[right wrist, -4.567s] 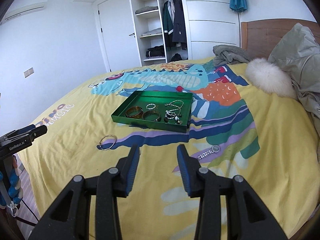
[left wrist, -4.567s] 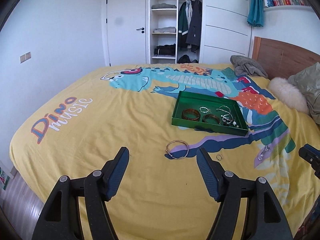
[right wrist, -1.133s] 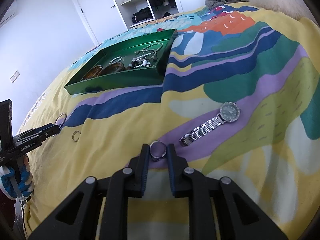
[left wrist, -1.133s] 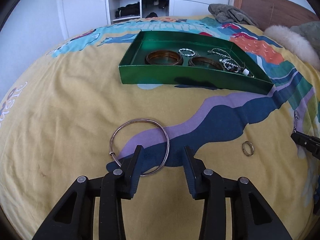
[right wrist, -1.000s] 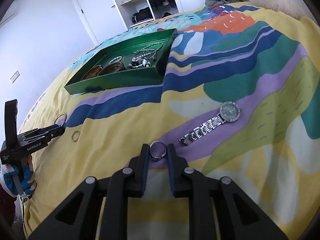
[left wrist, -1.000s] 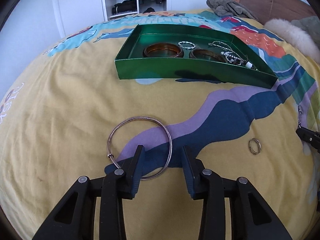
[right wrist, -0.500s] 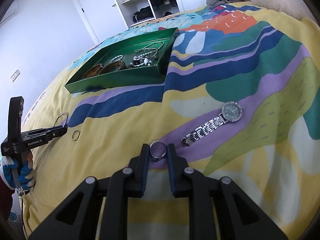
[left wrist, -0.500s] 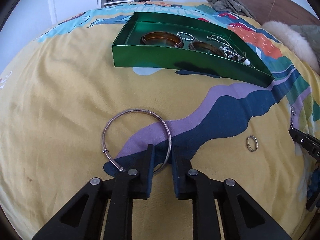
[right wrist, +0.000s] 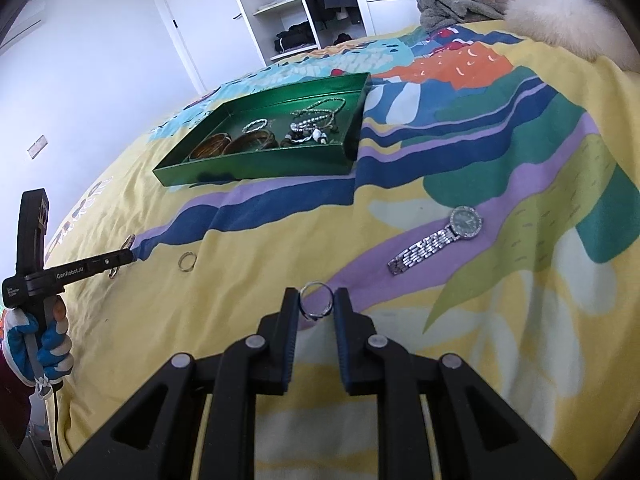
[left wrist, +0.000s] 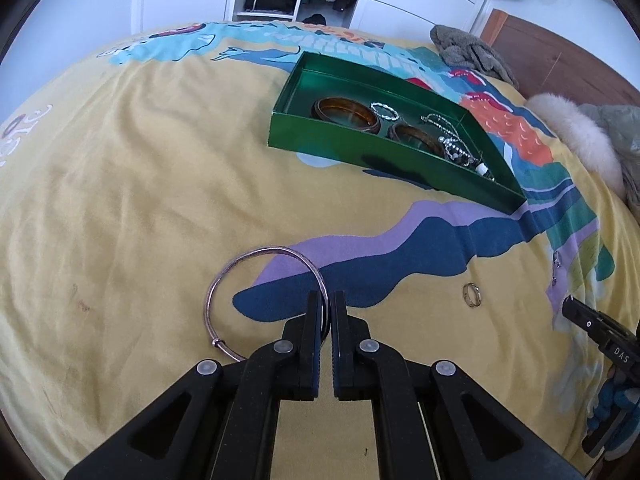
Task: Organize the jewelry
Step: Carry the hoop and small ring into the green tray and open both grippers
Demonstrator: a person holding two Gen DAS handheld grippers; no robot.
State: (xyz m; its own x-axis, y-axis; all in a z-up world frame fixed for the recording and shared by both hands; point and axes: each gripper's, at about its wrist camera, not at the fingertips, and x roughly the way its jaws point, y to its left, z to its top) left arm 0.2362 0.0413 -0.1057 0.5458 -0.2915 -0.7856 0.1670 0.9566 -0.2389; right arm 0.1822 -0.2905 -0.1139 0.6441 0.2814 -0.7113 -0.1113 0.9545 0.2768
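My left gripper [left wrist: 326,300] is shut on the near rim of a thin silver bangle [left wrist: 256,258], which hangs a little above the yellow bedspread. In the right wrist view my right gripper [right wrist: 316,300] is shut on a small silver ring [right wrist: 316,306], held upright between the pads. A green tray [left wrist: 344,148] [right wrist: 256,168] farther back on the bed holds two amber bangles, a small chain bracelet and beaded necklaces. A loose ring [left wrist: 471,295] [right wrist: 186,261] lies between the two grippers. A silver watch [right wrist: 438,240] lies to the right of my right gripper.
A grey garment [left wrist: 468,52] and a white fluffy cushion [left wrist: 576,136] lie at the wooden headboard. A gloved hand [right wrist: 44,340] holds the left gripper's handle at the bed's left edge. An open wardrobe and a door stand beyond the bed.
The left jaws have shut on the bangle's rim, and the bangle has come up off the bedspread with the rolling hand. The right gripper has risen slightly with the ring in it.
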